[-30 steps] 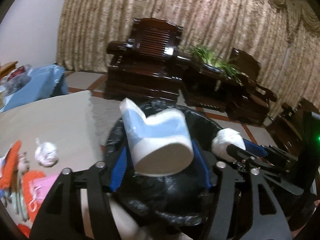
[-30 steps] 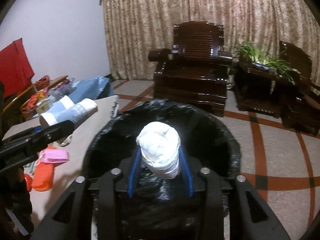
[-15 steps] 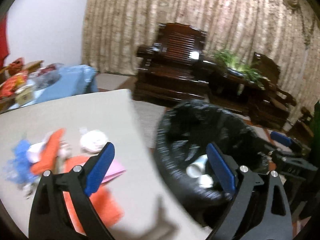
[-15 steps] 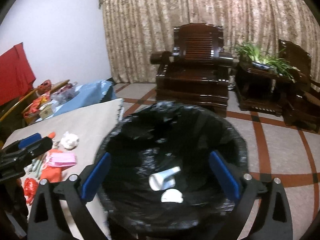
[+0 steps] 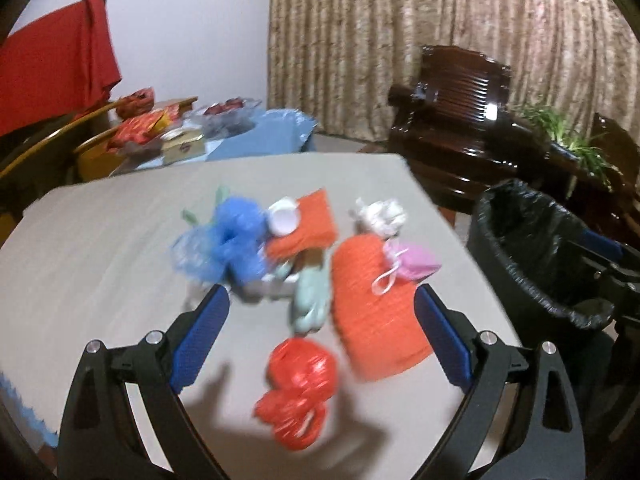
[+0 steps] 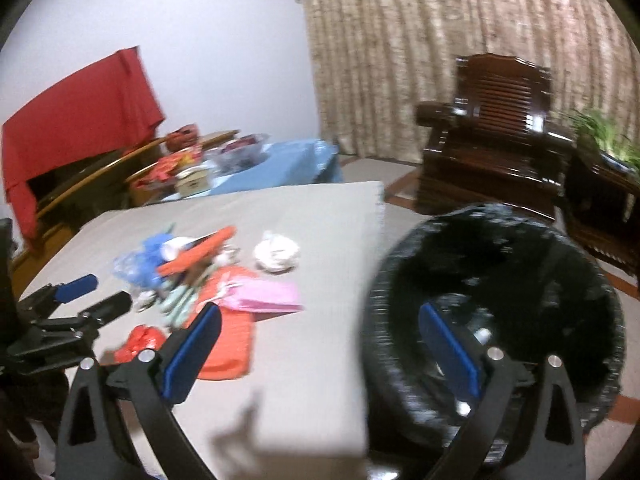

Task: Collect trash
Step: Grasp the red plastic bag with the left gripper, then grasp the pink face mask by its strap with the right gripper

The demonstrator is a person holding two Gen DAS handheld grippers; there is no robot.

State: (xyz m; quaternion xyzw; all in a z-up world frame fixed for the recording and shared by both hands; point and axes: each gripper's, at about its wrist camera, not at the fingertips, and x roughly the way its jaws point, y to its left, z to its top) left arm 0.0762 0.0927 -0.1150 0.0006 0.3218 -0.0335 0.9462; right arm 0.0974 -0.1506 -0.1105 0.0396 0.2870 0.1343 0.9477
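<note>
Both the left gripper and right gripper gape wide, empty. Trash pile lies on the tabletop beside the bin; next, pinch one piece.

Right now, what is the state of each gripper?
Left gripper: open, holding nothing.
Right gripper: open, holding nothing.

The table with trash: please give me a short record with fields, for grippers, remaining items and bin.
left gripper: open, empty, over the trash pile
right gripper: open, empty, between table edge and bin
table: holds red crumpled bag, orange pieces, blue mesh, pink item, white wad
bin: black liner, right of table
</note>
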